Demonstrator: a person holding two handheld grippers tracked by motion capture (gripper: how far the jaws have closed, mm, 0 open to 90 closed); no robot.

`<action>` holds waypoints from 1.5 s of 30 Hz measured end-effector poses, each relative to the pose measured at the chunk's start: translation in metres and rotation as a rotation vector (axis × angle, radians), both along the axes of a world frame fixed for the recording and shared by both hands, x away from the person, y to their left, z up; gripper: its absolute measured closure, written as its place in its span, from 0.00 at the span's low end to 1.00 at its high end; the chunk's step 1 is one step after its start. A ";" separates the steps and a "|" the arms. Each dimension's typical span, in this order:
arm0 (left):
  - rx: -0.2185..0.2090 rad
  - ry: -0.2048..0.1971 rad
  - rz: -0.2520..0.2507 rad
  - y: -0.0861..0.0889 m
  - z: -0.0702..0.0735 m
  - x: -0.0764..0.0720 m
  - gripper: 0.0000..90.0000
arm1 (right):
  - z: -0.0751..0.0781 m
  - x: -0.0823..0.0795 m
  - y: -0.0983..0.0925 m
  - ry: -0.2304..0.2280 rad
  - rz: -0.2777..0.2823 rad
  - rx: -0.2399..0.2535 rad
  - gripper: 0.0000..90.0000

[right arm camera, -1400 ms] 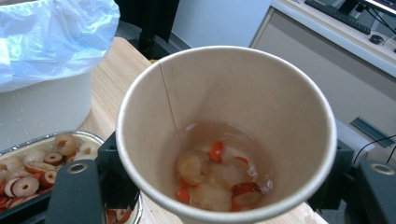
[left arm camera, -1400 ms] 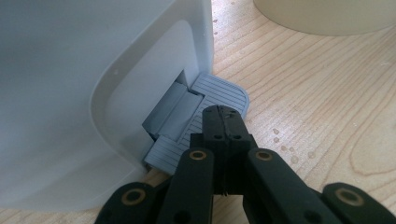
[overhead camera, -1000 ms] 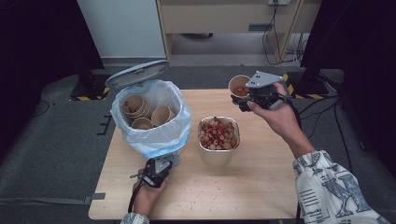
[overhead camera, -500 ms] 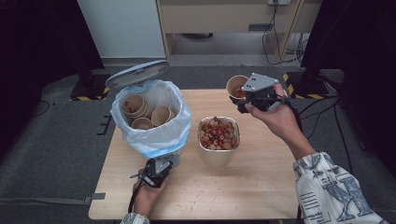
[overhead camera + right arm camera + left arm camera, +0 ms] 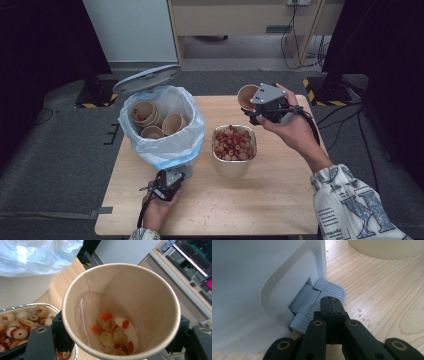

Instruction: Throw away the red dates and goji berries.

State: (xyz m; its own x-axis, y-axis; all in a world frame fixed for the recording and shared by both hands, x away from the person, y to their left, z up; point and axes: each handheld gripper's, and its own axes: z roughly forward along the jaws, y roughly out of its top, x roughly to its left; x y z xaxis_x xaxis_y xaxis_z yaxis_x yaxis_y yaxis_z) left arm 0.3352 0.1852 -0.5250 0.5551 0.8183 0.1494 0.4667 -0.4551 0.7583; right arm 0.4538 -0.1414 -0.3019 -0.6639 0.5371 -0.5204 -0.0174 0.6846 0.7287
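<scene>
Two grippers: one in each of the person's hands, over a pale wooden table (image 5: 280, 200).
Left gripper (image 5: 332, 305): jaws pressed together with nothing between them, tips resting on the grey ribbed foot pedal (image 5: 329, 291) at the base of the white pedal bin (image 5: 249, 290); in the high view it sits at about 7 o'clock on the table, just in front of the bin.
Right gripper (image 5: 257, 111): jaws clamped on the sides of a tan paper cup (image 5: 120, 312), held above the table at about 1 o'clock in the high view.
Paper cup: tilted, mouth toward the right gripper's camera; a little clear liquid with red berries and pale sliced pieces lies pooled at its bottom.
Pedal bin: at about 10 o'clock, grey lid (image 5: 146, 77) raised, lined with a translucent bag (image 5: 175, 145); several used paper cups (image 5: 155, 119) lie inside.
Foil tray (image 5: 234, 145): rectangular, silver, near the table's centre, just right of the bin and below the held cup; heaped with red and pale fruit pieces.
Sleeve (image 5: 350, 200): patterned white, at 5 o'clock.
</scene>
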 end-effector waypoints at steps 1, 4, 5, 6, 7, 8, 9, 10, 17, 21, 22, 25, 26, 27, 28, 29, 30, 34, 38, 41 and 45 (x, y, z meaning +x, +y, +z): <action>0.000 0.000 0.000 0.000 0.000 0.000 1.00 | 0.000 0.000 0.000 0.000 0.000 0.000 0.31; -0.003 0.001 0.001 0.000 0.000 0.000 1.00 | -0.001 -0.005 0.005 -0.045 -0.007 -0.053 0.31; -0.003 0.001 0.001 0.000 0.000 0.000 1.00 | -0.001 -0.006 0.007 -0.052 -0.004 -0.067 0.31; -0.002 0.001 0.000 0.000 0.000 0.000 1.00 | -0.001 -0.007 0.008 -0.058 0.001 -0.078 0.31; -0.002 0.001 0.000 0.000 0.000 0.000 1.00 | -0.001 -0.008 0.008 -0.060 0.001 -0.082 0.31; -0.002 0.000 0.000 0.000 0.000 0.000 1.00 | -0.001 -0.009 0.009 -0.066 0.003 -0.090 0.31; -0.002 0.000 0.000 0.000 0.000 0.000 1.00 | -0.001 -0.009 0.009 -0.066 0.003 -0.090 0.31; -0.001 0.000 0.000 0.000 0.000 0.000 1.00 | -0.001 -0.009 0.010 -0.067 0.004 -0.091 0.31; -0.001 0.000 0.000 0.000 0.000 0.000 1.00 | 0.000 -0.011 0.016 -0.104 0.011 -0.140 0.31; 0.000 0.000 0.000 0.000 0.000 0.000 1.00 | 0.001 -0.011 0.018 -0.129 0.008 -0.174 0.31; -0.001 0.000 0.000 0.000 0.000 0.000 1.00 | 0.001 -0.011 0.019 -0.133 0.011 -0.178 0.31; 0.000 0.000 0.000 0.000 0.000 0.000 1.00 | 0.002 -0.014 0.022 -0.170 0.015 -0.237 0.31; 0.000 0.000 0.000 0.000 0.000 0.000 1.00 | 0.003 -0.014 0.022 -0.172 0.019 -0.237 0.31; 0.000 0.000 0.000 0.000 0.000 0.000 1.00 | 0.004 -0.015 0.023 -0.174 0.019 -0.240 0.31; 0.000 0.000 0.001 0.000 0.000 0.000 1.00 | 0.005 -0.015 0.023 -0.180 0.012 -0.246 0.31; 0.000 0.000 0.001 0.000 0.000 0.000 1.00 | 0.005 -0.015 0.023 -0.181 0.016 -0.250 0.31; 0.000 0.000 0.001 0.000 0.000 0.000 1.00 | 0.005 -0.015 0.023 -0.181 0.016 -0.250 0.31; -0.004 -0.004 0.001 -0.001 0.000 0.000 1.00 | 0.009 -0.017 0.023 -0.193 0.014 -0.270 0.31; -0.001 -0.002 0.001 -0.001 0.000 0.000 1.00 | 0.014 -0.018 0.023 -0.210 0.012 -0.302 0.31; -0.004 -0.004 0.001 -0.001 0.000 0.000 1.00 | 0.018 -0.018 0.022 -0.216 0.006 -0.313 0.31; 0.000 0.000 0.000 0.000 0.000 0.000 1.00 | 0.019 -0.019 0.022 -0.223 0.011 -0.322 0.31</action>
State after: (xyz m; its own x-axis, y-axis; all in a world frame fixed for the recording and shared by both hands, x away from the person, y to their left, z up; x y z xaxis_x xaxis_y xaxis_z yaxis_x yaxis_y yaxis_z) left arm 0.3353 0.1850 -0.5250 0.5549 0.8183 0.1495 0.4669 -0.4551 0.7582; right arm 0.4347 -0.1197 -0.2824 -0.5199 0.3162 -0.7936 -0.1596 0.8767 0.4539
